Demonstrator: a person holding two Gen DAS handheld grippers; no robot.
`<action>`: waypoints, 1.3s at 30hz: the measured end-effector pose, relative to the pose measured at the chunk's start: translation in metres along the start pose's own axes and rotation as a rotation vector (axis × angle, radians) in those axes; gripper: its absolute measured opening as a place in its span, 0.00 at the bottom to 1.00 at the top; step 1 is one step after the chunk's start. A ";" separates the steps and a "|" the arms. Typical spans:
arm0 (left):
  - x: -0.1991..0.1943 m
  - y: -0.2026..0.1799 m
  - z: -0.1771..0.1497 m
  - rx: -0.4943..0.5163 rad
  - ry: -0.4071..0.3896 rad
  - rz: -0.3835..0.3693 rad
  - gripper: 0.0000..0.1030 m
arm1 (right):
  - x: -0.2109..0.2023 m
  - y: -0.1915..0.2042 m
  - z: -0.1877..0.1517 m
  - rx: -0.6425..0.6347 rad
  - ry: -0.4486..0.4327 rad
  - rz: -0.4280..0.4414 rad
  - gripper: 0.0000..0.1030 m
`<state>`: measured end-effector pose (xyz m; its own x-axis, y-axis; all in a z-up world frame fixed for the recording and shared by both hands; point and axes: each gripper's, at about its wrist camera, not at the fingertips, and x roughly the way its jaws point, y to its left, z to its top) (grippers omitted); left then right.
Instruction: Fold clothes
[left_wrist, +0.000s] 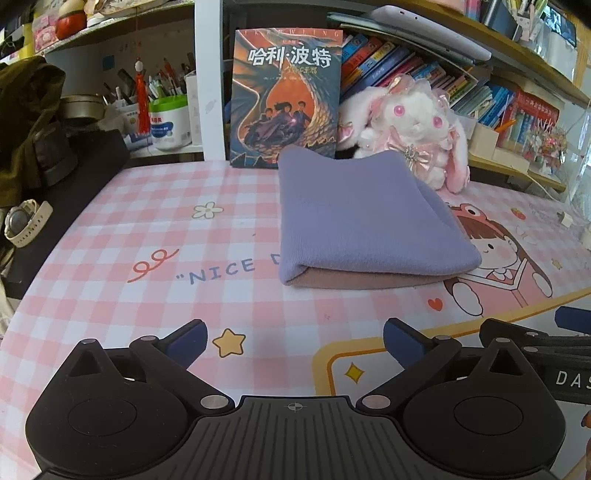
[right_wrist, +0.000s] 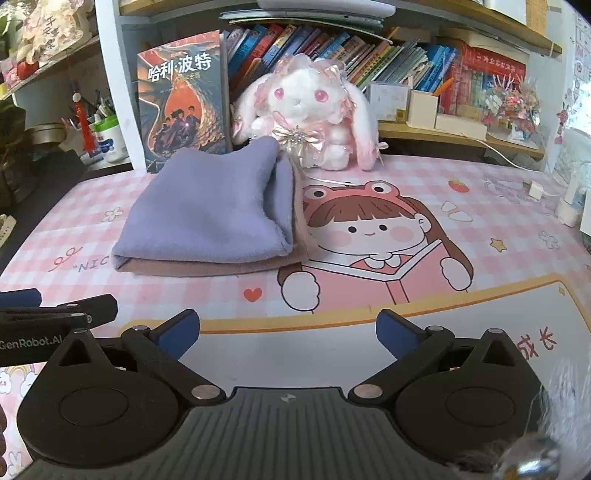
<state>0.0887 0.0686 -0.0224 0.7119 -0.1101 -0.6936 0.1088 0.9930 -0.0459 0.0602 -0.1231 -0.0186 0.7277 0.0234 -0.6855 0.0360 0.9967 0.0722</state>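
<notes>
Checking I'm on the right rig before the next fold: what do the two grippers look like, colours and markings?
Both match: the left gripper and right gripper have matte black bodies, round knuckle housings, silver pivot pins and dark blue fingertip pads. Each ribbed centre plate carries a small crosshair mark. White lettering shows on their sides: "GenRobot.AI" on the left one, "DAS", cut off, on the right. No cables or sleeves show.

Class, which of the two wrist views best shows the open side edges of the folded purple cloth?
The right wrist view. There the folded purple cloth turns its right side toward the camera, showing stacked purple and pink layers. The left wrist view shows the cloth mainly from its top and front fold, with that side turned away.
</notes>
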 end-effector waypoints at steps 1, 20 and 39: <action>0.000 0.000 0.000 0.001 0.000 0.001 1.00 | 0.000 0.000 0.000 0.001 0.002 0.001 1.00; -0.002 0.001 0.001 0.004 -0.007 -0.007 1.00 | 0.004 -0.002 0.000 0.019 0.011 -0.006 1.00; -0.002 0.004 0.001 -0.009 -0.006 -0.037 1.00 | 0.006 -0.003 -0.001 0.031 0.026 -0.006 1.00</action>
<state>0.0889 0.0725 -0.0203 0.7116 -0.1466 -0.6871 0.1289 0.9886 -0.0775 0.0640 -0.1257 -0.0241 0.7091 0.0196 -0.7048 0.0623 0.9940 0.0903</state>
